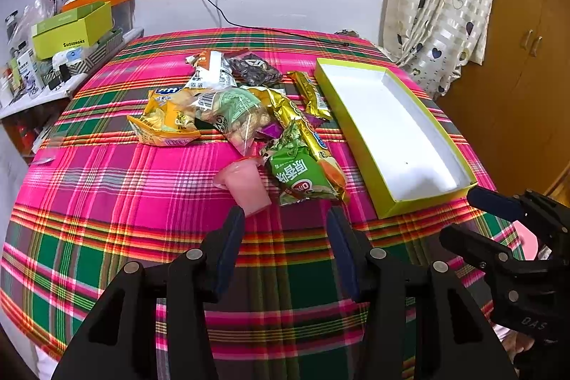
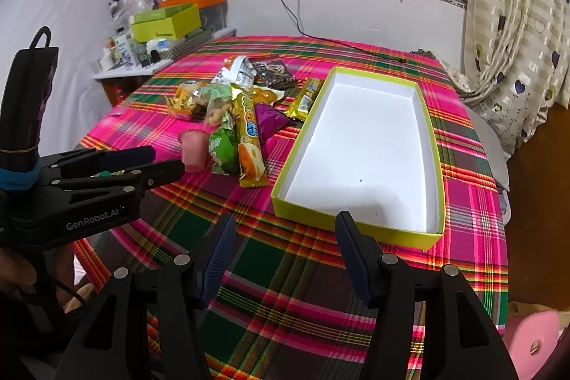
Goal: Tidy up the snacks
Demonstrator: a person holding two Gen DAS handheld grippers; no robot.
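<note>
A surface [image 1: 107,187] draped in a bright pink, green and red plaid cloth fills a small room, with a barred window, a white wall and a heart-patterned curtain [image 1: 438,9] behind it. At the left edge a side shelf carries a lime-green box [image 1: 71,31] and other clutter.

Near the middle of the cloth lies a loose pile of snacks [image 1: 228,105]: a yellow chip bag [image 1: 164,120], a clear bag of puffed pieces, a dark packet further back, and gold wrapped bars. Closest to the camera, a green snack packet [image 1: 299,177] lies touching a long gold bar, and a pink jelly cup [image 1: 245,184] lies tipped on its side just beside the packet.

To the right of the pile sits a long, shallow yellow-green tray [image 1: 392,202] with a white interior and nothing in it.

The left hand-held gripper [image 1: 285,230] hovers over the cloth just short of the jelly cup, its blue-padded jaws spread apart and gripping nothing. The right hand-held gripper [image 2: 285,234] hovers just before the tray's near end, jaws likewise spread and bare.
</note>
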